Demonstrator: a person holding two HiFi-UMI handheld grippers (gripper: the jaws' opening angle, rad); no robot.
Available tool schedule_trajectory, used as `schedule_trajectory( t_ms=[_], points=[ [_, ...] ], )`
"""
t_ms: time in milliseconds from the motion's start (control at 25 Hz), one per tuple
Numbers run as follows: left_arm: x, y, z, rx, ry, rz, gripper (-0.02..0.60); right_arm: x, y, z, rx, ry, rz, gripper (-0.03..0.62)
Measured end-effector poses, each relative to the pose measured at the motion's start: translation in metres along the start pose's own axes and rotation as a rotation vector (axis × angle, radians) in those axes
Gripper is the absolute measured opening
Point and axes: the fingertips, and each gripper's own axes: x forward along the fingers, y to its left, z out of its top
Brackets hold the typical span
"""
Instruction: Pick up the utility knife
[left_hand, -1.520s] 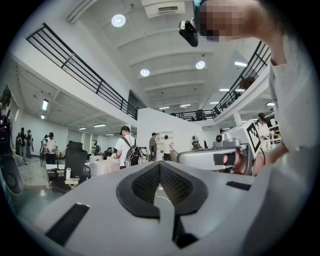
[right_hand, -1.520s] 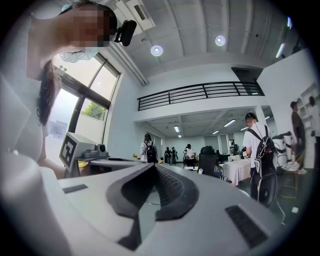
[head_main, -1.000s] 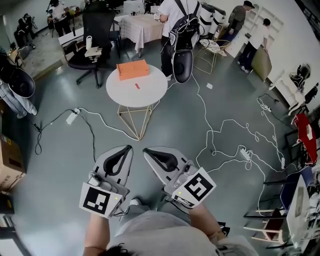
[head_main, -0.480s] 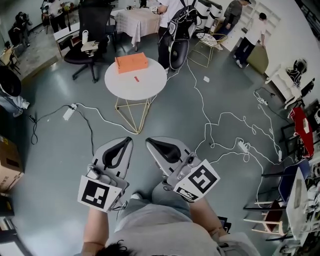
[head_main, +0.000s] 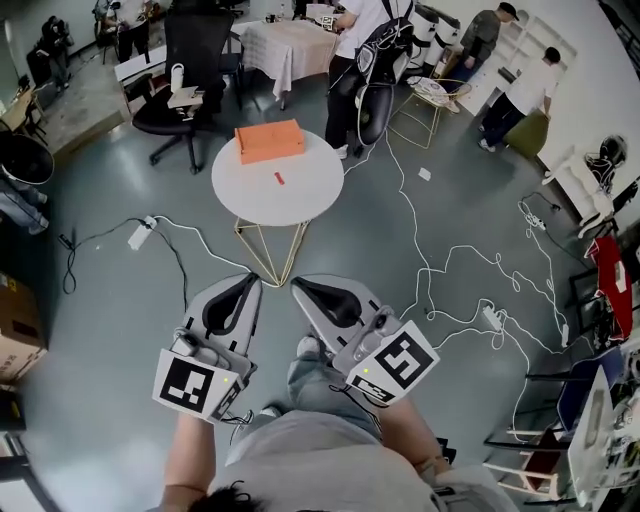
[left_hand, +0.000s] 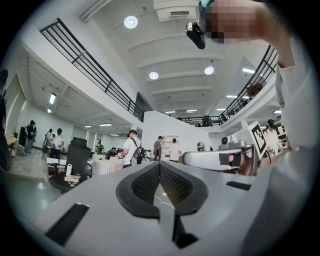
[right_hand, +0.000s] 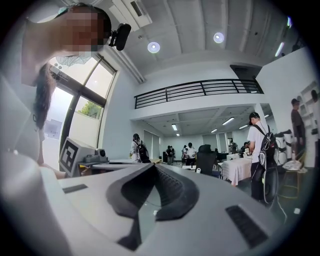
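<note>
Grey floor (head_main: 110, 300) separates the person from the round white tabletop (head_main: 305, 205), which stands well ahead of both claws. At the far edge of the tabletop sits an orange box (head_main: 268, 140). Nearer the middle of the tabletop lies what I take for the knife (head_main: 278, 178), a small red sliver too small to read in detail. The left claw (head_main: 254, 279) and right claw (head_main: 296, 284) hang side by side close to the body, well short of the tabletop. Each gripper view shows its jaws pressed together at the tips with nothing between them, so both are clenched and empty.

I judge this to be the approach step: no reach has begun and the knife lies untouched. The next move calls for walking up to the tabletop and spreading the jaws of one claw. That claw then has to come down over the knife, across its narrow width and clear of the box, before closing on it.
</note>
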Motion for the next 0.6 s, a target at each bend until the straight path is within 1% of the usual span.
schedule_trajectory(
  t_ms=[240,360,480,600],
  points=[
    [0.083,0.037,0.009,0.017,-0.021,0.044,0.008,0.035,-0.085,0.006,0.002,-0.005,0.065,0.009],
    [0.126,0.055,0.015,0.026,-0.029,0.077,0.008,0.051,-0.129,0.008,0.004,0.003,0.097,0.009],
    [0.164,0.067,0.011,0.05,-0.027,0.1,0.008,0.061,-0.169,0.004,0.005,0.003,0.119,0.009],
    [0.191,0.074,0.006,0.063,-0.023,0.116,0.008,0.069,-0.197,-0.003,0.0,0.002,0.136,0.009]
  ],
)
